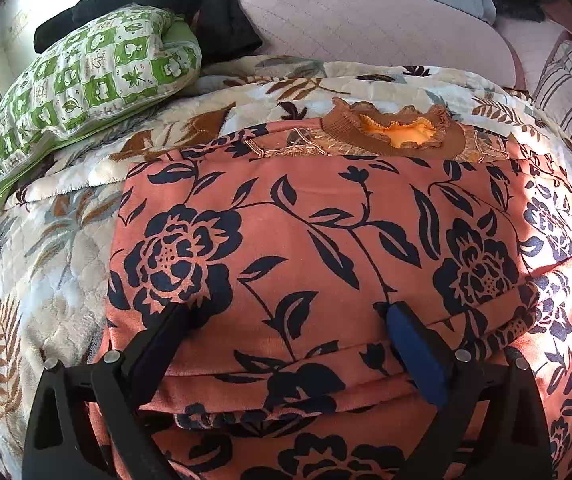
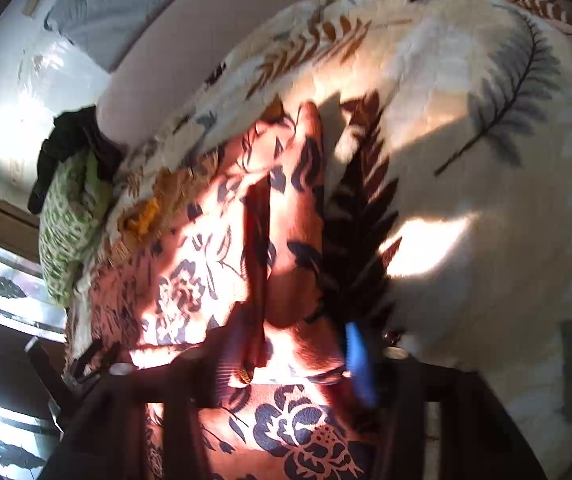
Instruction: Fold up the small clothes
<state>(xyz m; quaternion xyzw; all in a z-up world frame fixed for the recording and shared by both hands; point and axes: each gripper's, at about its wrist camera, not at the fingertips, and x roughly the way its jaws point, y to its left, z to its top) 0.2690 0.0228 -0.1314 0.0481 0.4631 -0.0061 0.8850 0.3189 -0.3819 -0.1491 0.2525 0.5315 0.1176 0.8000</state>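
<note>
— Coral floral garment (image 1: pixel 325 240) lies beneath your left gripper (image 1: pixel 286 320), spread wide apart over its folded layers; its ruffled collar (image 1: pixel 397 128) lies ahead.

— Your right gripper (image 2: pixel 293 340)?

— Parted too, straddling the garment's raised fold; quilt (image 2: pixel 465 120) beyond.

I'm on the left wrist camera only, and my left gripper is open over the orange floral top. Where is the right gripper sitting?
Observer: The right gripper is at the side edge of the orange floral top, beside the leaf-print quilt.
Operator: Is anything between its fingers?
Observer: Yes, a long raised fold of the top runs between them, pointing away from the camera.
Operator: Is it clamped on that fold?
Observer: I cannot tell. The fingers stand apart around the fold, but the right wrist view is blurred.
</note>
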